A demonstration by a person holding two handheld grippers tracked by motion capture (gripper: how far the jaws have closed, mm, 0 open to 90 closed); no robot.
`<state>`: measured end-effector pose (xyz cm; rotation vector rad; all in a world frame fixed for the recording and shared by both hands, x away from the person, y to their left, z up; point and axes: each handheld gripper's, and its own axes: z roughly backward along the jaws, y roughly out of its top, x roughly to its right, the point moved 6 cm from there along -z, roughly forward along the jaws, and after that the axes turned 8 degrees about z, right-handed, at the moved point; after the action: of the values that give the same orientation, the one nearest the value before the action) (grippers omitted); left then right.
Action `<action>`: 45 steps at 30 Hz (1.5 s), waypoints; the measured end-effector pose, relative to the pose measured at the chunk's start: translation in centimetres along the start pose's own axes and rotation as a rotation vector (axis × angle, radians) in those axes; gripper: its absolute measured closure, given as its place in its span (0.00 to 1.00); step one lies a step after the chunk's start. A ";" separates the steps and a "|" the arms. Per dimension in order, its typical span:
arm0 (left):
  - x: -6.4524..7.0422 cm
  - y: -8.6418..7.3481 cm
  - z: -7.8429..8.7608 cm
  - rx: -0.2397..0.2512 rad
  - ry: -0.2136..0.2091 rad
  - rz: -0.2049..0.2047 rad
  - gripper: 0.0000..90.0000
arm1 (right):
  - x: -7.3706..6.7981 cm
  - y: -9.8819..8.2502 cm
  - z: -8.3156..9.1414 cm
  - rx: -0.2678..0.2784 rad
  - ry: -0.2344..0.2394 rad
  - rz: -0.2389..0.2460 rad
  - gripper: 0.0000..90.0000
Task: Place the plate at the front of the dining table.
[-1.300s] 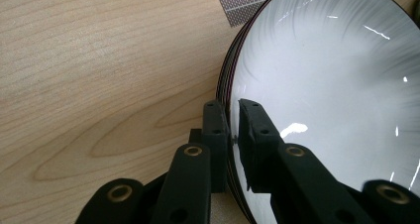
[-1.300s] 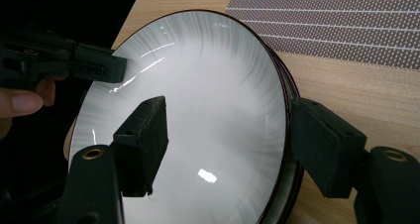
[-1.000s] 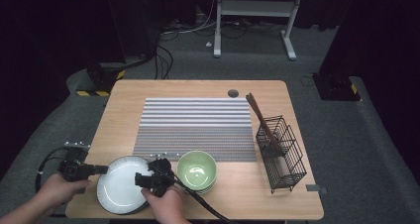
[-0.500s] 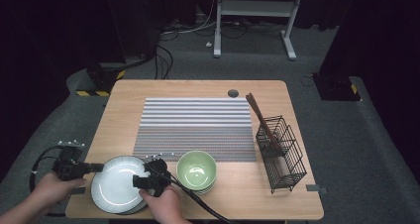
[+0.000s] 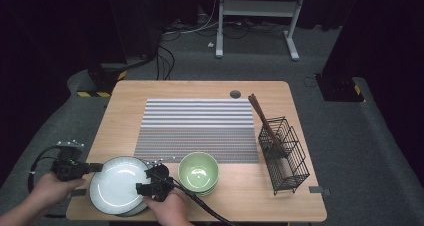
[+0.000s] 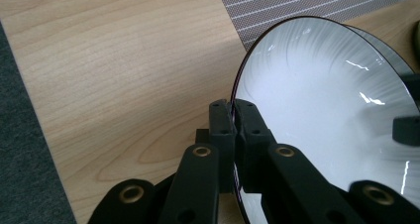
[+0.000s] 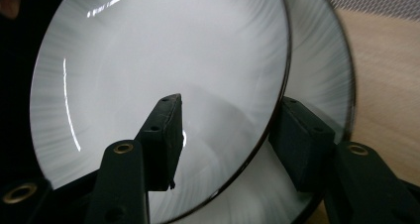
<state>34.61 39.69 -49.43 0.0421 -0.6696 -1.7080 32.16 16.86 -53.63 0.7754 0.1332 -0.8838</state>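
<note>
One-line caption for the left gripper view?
Left hand-held gripper clamped on the dark rim of the glossy white plate above the light wooden table.

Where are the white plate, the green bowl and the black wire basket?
white plate [image 5: 114,187], high view, its middle
green bowl [image 5: 198,172], high view, its inside
black wire basket [image 5: 289,158], high view, its side wall

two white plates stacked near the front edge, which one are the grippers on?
The top plate: left gripper clamps its rim, right gripper's closing jaws straddle its opposite rim. The lower plate lies underneath, ungripped.
</note>
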 end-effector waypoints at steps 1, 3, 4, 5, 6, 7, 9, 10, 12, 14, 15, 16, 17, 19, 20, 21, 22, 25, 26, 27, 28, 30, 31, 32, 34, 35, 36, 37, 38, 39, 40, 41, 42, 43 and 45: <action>0.0 0.0 0.1 0.002 0.001 0.001 0.97 | 0.0 -0.1 -0.1 -0.002 0.004 0.003 0.52; -0.1 0.1 0.1 0.004 0.002 0.003 0.97 | -0.1 -0.2 -0.2 0.009 0.009 0.004 0.53; -0.1 0.1 0.1 0.004 0.001 0.004 0.97 | -0.1 -0.2 -0.3 0.012 0.007 0.008 0.54; -0.1 0.0 0.1 0.004 -0.003 0.008 0.97 | 0.0 -0.2 -0.3 0.015 0.005 0.008 0.56; -0.2 0.0 0.1 0.004 -0.005 0.007 0.97 | 0.1 -0.2 -0.3 0.020 0.006 0.004 0.57; -0.1 0.0 0.1 0.005 -0.009 0.013 0.97 | 0.2 -0.2 -0.3 0.025 0.006 -0.006 0.59; -0.1 -0.1 0.1 0.004 -0.013 0.017 0.97 | 0.5 -0.1 -0.3 0.031 -0.001 -0.010 0.62; -0.1 -0.1 0.1 0.002 -0.018 0.022 0.97 | 0.5 0.0 -0.3 0.037 -0.008 -0.017 0.64; -0.2 -0.1 0.1 0.002 -0.020 0.029 0.96 | 0.7 0.0 -0.4 0.048 -0.033 -0.007 0.73; -0.3 -0.1 0.1 0.001 -0.025 0.036 0.96 | 1.0 -0.1 -0.4 0.060 -0.074 0.014 0.78; -0.3 -0.1 0.1 -0.002 -0.025 0.039 0.95 | 1.0 -0.1 -0.4 0.063 -0.075 0.016 0.78; -0.2 -0.2 0.0 -0.008 -0.023 0.036 0.94 | 0.9 -0.1 -0.4 0.063 -0.077 0.012 0.78; -0.1 -0.3 0.0 -0.015 -0.025 0.035 0.92 | 0.9 -0.1 -0.4 0.064 -0.080 0.009 0.78; 0.1 -0.5 -0.2 -0.028 -0.033 0.032 0.87 | 0.9 -0.1 -0.4 0.068 -0.082 0.012 0.78; 0.0 -0.7 -0.2 -0.041 -0.033 0.025 0.85 | 0.9 -0.1 -0.4 0.071 -0.082 0.016 0.78; 0.1 -0.8 -0.2 -0.044 -0.036 0.030 0.83 | 0.9 -0.1 -0.4 0.070 -0.079 0.013 0.78; 0.1 -1.1 -0.3 -0.053 -0.039 0.033 0.81 | 0.9 -0.2 -0.4 0.071 -0.077 0.014 0.79; 0.1 -1.6 -0.4 -0.075 -0.041 0.026 0.77 | 1.0 -0.2 -0.4 0.077 -0.071 0.016 0.79; 0.1 -1.7 -0.5 -0.081 -0.042 0.022 0.78 | 1.0 -0.2 -0.4 0.078 -0.071 0.016 0.79; 0.2 -1.9 -0.6 -0.085 -0.036 0.013 0.79 | 1.0 -0.2 -0.4 0.077 -0.071 0.015 0.79; 0.2 -1.9 -0.6 -0.088 -0.029 0.007 0.79 | 1.0 -0.2 -0.4 0.079 -0.070 0.017 0.79; 0.1 -2.0 -0.7 -0.088 -0.026 0.018 0.82 | 1.1 -0.2 -0.4 0.083 -0.064 0.017 0.79; 0.1 -2.1 -0.6 -0.089 -0.030 0.023 0.83 | 1.2 -0.2 -0.4 0.086 -0.059 0.023 0.80; 0.1 -2.1 -0.7 -0.082 -0.032 0.029 0.84 | 1.2 -0.2 -0.4 0.086 -0.055 0.019 0.80; 0.1 -2.2 -0.6 -0.074 -0.037 0.034 0.84 | 1.3 -0.2 -0.4 0.083 -0.046 0.013 0.80; 0.1 -2.2 -0.7 -0.072 -0.039 0.036 0.84 | 1.3 -0.2 -0.4 0.082 -0.044 0.015 0.80; 0.1 -2.1 -0.7 -0.070 -0.039 0.036 0.85 | 1.3 -0.2 -0.3 0.080 -0.041 0.011 0.80; 0.1 -2.1 -0.7 -0.067 -0.038 0.035 0.85 | 1.4 -0.1 -0.3 0.080 -0.041 0.011 0.80; 0.1 -2.1 -0.7 -0.064 -0.035 0.031 0.85 | 1.4 -0.1 -0.3 0.079 -0.040 0.011 0.80; 0.1 -2.1 -0.6 -0.063 -0.034 0.026 0.85 | 1.4 -0.1 -0.3 0.080 -0.039 0.011 0.80; 0.1 -2.1 -0.6 -0.061 -0.033 0.023 0.85 | 1.4 -0.1 -0.3 0.080 -0.039 0.014 0.80; 0.1 -2.0 -0.6 -0.057 -0.029 0.016 0.85 | 1.4 -0.1 -0.3 0.081 -0.037 0.017 0.80; 0.2 -2.1 -0.6 -0.048 -0.034 0.018 0.86 | 1.4 -0.2 -0.3 0.081 -0.037 0.019 0.80; 0.2 -2.1 -0.5 -0.046 -0.035 0.018 0.86 | 1.4 -0.2 -0.3 0.086 -0.037 0.026 0.80; 0.2 -2.1 -0.6 -0.042 -0.037 0.024 0.86 | 1.4 -0.1 -0.4 0.089 -0.040 0.021 0.80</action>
<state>32.93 39.45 -50.76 -0.0269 -0.6588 -1.7023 33.04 16.14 -54.55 0.8403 0.0504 -0.8896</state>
